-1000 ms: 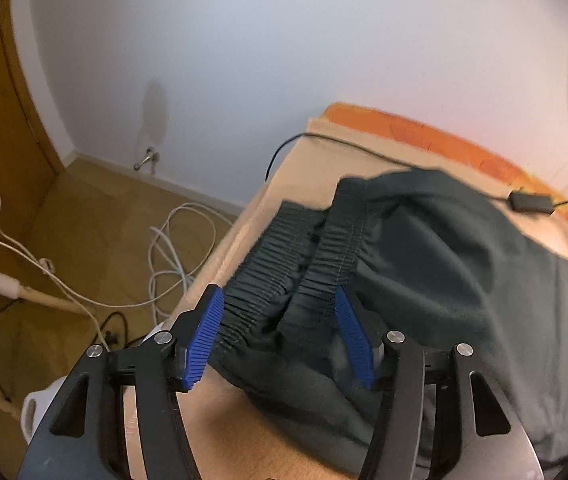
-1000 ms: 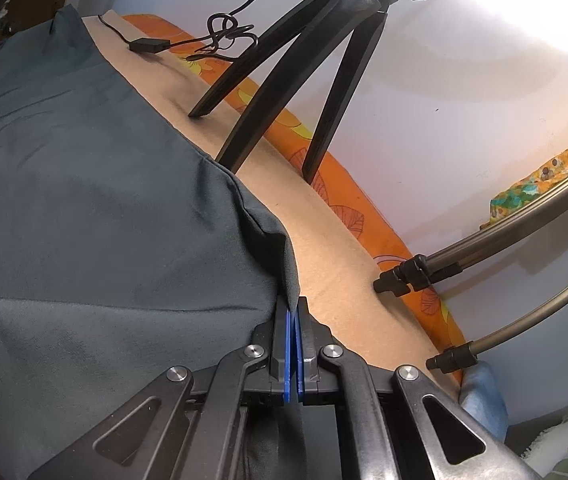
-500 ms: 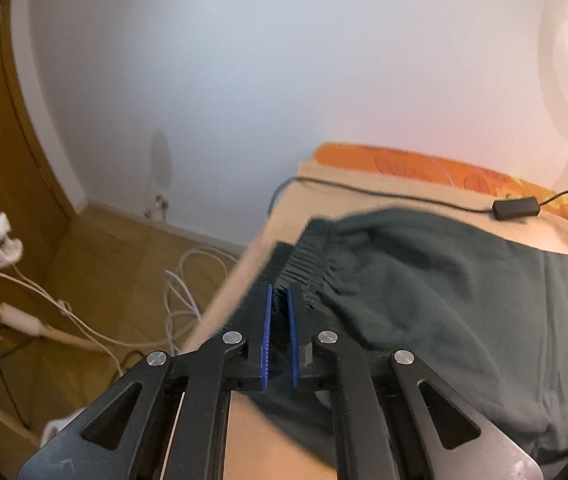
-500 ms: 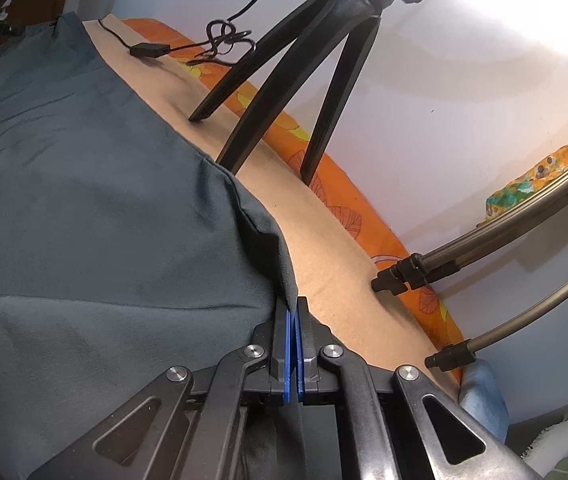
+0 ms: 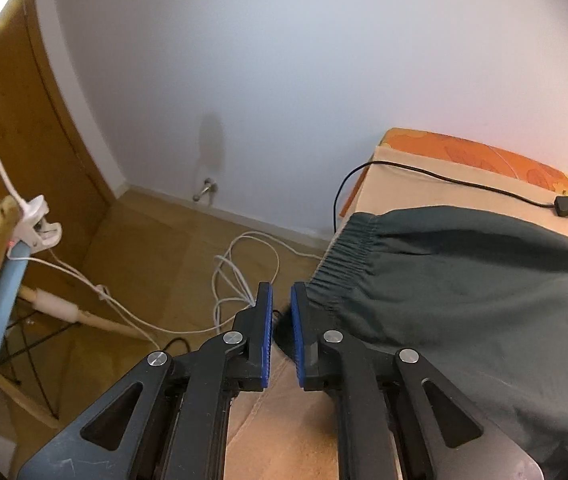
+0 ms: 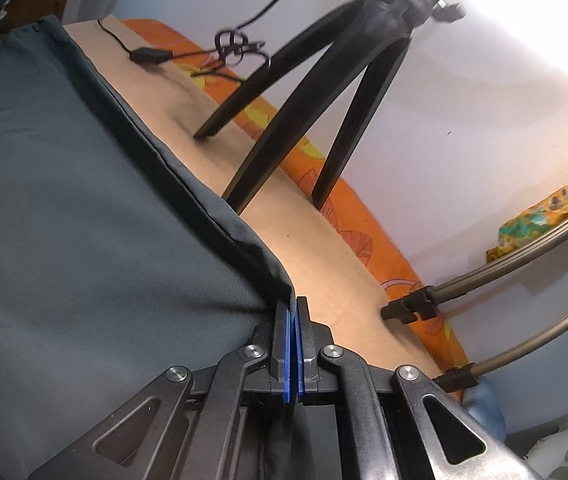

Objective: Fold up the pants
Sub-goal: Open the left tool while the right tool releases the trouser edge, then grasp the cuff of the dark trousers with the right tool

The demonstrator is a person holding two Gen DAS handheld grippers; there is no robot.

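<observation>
The left gripper [image 5: 281,304] has its blue fingers [image 5: 267,328] a narrow slit apart and opening; a dark bit of fabric shows deep in the gap, and whether the pads press on it cannot be told. Just right of the right-hand finger begins the gathered elastic waistband [image 5: 348,256] of the pants [image 5: 464,300], dark grey-green, smooth and matte, spreading away to the right over the beige surface [image 5: 284,432].

The right gripper [image 6: 291,312] is fully closed, its fingers [image 6: 282,344] pinching a corner fold of the pants [image 6: 84,220], whose dark seamed edge [image 6: 188,184] runs diagonally away to the upper left.

The surface's near-left edge drops to a wooden floor [image 5: 144,248] strewn with white cable [image 5: 240,272]. Beside the pants' far edge lies a bare beige strip, hemmed by black tripod legs [image 6: 284,128], a black cable with adapter [image 6: 150,55] and an orange patterned cloth [image 6: 368,236].
</observation>
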